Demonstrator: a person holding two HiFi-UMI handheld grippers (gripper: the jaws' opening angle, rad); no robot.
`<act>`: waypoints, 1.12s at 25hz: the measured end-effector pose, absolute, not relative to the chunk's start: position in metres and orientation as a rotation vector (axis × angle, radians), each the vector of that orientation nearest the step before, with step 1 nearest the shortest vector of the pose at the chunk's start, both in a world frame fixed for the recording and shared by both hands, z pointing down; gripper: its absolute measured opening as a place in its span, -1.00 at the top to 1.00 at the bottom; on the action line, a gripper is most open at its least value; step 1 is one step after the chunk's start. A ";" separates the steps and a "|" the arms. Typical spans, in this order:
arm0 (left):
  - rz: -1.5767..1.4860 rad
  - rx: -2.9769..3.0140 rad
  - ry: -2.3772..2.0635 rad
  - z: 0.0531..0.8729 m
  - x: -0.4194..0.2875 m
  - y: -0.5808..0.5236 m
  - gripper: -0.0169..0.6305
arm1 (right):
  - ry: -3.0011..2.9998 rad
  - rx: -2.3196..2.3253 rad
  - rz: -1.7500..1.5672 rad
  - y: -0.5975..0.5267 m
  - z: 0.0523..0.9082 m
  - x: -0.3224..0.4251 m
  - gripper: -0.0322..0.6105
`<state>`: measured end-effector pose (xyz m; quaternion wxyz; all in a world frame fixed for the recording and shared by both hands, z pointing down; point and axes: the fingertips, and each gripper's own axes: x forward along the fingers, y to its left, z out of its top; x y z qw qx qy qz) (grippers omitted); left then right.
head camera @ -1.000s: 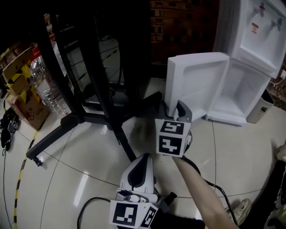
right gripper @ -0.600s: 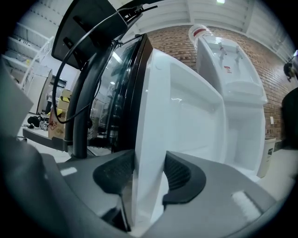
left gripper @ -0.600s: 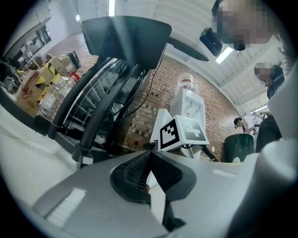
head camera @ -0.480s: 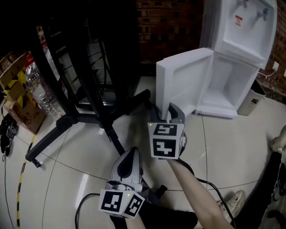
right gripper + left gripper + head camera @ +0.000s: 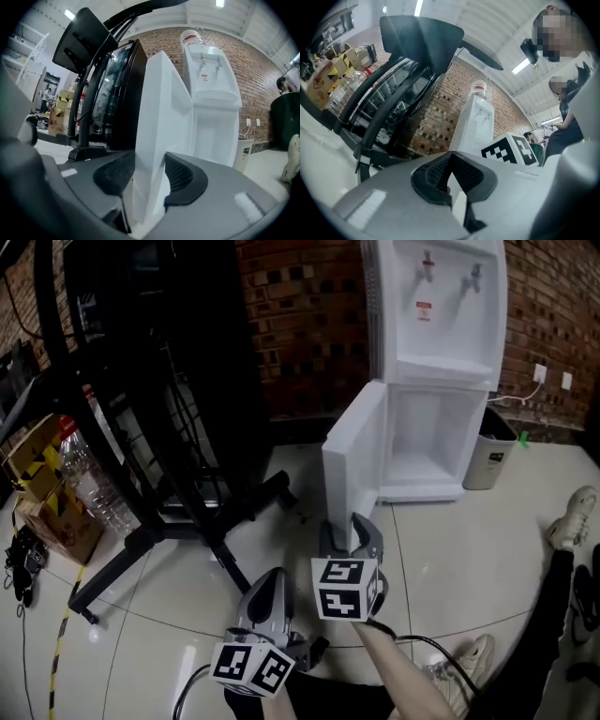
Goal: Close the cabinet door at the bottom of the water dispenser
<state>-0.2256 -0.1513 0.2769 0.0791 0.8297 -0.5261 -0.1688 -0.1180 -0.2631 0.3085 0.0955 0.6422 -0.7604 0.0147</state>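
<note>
The white water dispenser [image 5: 436,324] stands against the brick wall with its bottom compartment [image 5: 427,442] open. Its cabinet door [image 5: 356,460] stands out from the left side, roughly edge-on to me. My right gripper [image 5: 349,526] reaches level at the door's free edge. In the right gripper view the door [image 5: 159,117] fills the gap between the two pads of this gripper [image 5: 149,176], and its jaws are opening slightly. My left gripper [image 5: 270,579] hovers low over the floor to the left, shut and holding nothing. In the left gripper view its pads [image 5: 451,161] meet below the dispenser [image 5: 476,117].
A black metal stand [image 5: 187,474] with splayed legs fills the left half. Large water bottles [image 5: 89,484] and cardboard boxes [image 5: 37,493] sit beyond it. A small white bin [image 5: 492,460] stands right of the dispenser. A shoe [image 5: 569,517] and a cable [image 5: 431,643] lie on the tiled floor.
The right gripper has moved with the door's edge towards the dispenser, and the door has swung from wide open to about half open. The left gripper has drifted a little.
</note>
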 end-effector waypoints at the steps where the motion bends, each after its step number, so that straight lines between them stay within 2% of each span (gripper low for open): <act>1: -0.510 2.491 -1.570 0.273 -0.222 -0.149 0.90 | -2.245 1.911 0.045 -0.259 0.308 -0.110 0.28; 21: -0.457 2.650 -1.458 0.241 -0.090 -0.149 0.90 | -1.986 2.154 0.092 -0.217 0.309 0.038 0.36; 28: -0.394 2.758 -1.388 0.242 -0.046 -0.144 0.90 | -1.900 2.212 0.107 -0.215 0.311 0.062 0.36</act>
